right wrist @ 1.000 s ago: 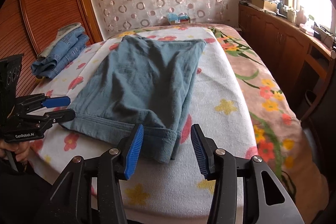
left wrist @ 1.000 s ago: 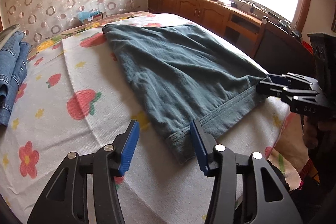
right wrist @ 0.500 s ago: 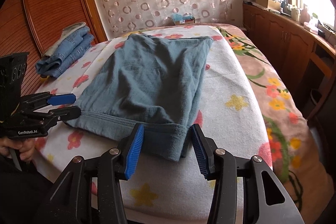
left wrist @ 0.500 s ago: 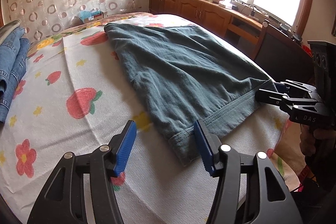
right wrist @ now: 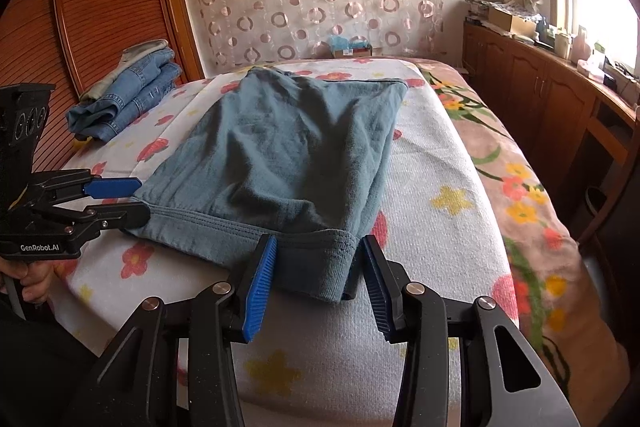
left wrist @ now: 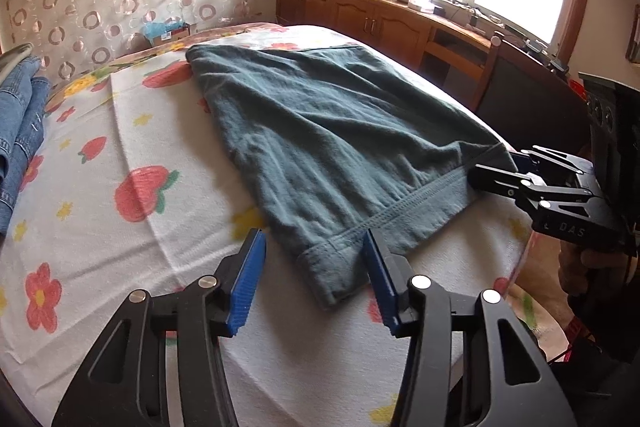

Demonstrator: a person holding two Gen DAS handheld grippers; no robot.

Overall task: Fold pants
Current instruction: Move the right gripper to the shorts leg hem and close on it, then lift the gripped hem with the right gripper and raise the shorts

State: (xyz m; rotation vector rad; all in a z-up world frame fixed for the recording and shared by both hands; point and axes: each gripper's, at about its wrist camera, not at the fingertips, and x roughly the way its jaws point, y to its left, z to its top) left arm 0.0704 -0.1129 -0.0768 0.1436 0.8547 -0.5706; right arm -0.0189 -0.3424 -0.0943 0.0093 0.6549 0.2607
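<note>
Fingers of both grippers, left (left wrist: pixel 314 273) and right (right wrist: pixel 318 277), gape around pants (right wrist: pixel 288 151) hem corners; I'd pinch both layers evenly before lifting.

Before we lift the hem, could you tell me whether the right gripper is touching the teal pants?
Cannot tell: in the right wrist view the open right gripper straddles the teal pants hem corner, but no contact or gap shows plainly.

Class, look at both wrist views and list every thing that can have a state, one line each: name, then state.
left gripper: jaws open, around the near left hem corner of the pants
right gripper: jaws open, around the near right hem corner
green pants: lying flat on the bed, folded lengthwise, hem nearest
blue jeans: folded, stacked at the bed's far left edge
bed: covered with a flowered cloth
</note>
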